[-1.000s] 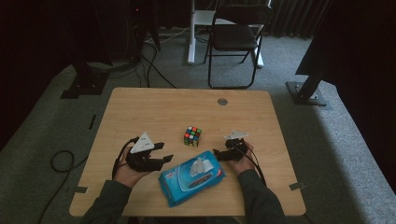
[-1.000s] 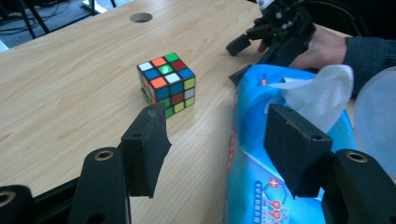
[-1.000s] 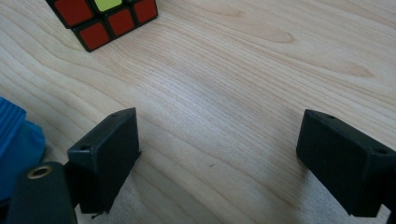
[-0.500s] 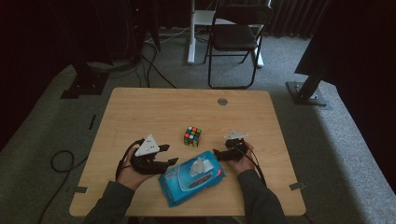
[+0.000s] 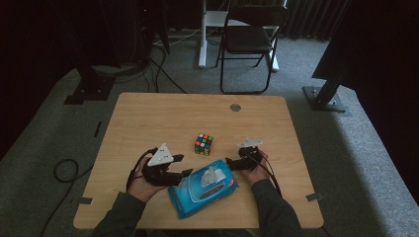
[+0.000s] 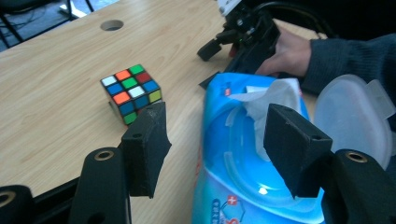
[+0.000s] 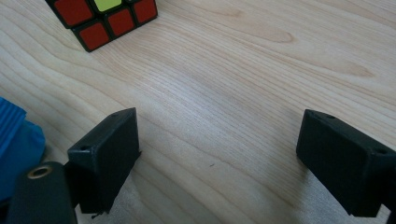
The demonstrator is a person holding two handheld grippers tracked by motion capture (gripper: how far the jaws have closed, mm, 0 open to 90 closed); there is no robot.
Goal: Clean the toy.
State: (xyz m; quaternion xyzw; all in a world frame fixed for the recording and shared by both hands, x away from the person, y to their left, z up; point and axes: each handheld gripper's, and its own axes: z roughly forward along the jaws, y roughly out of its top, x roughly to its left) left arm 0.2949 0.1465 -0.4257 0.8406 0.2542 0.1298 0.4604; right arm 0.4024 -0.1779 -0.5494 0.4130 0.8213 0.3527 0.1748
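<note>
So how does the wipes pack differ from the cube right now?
The wipes pack is blue, flat and soft, lid open with a wipe sticking up; the cube is small, rigid and multicoloured. The pack lies between the left gripper and right gripper; the cube sits apart. Both rest on the table.

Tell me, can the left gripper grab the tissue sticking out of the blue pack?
Probably yes. The left gripper is open, and the tissue pokes up from the blue pack just ahead of its jaws. The lid is flipped back, so nothing covers the tissue.
</note>
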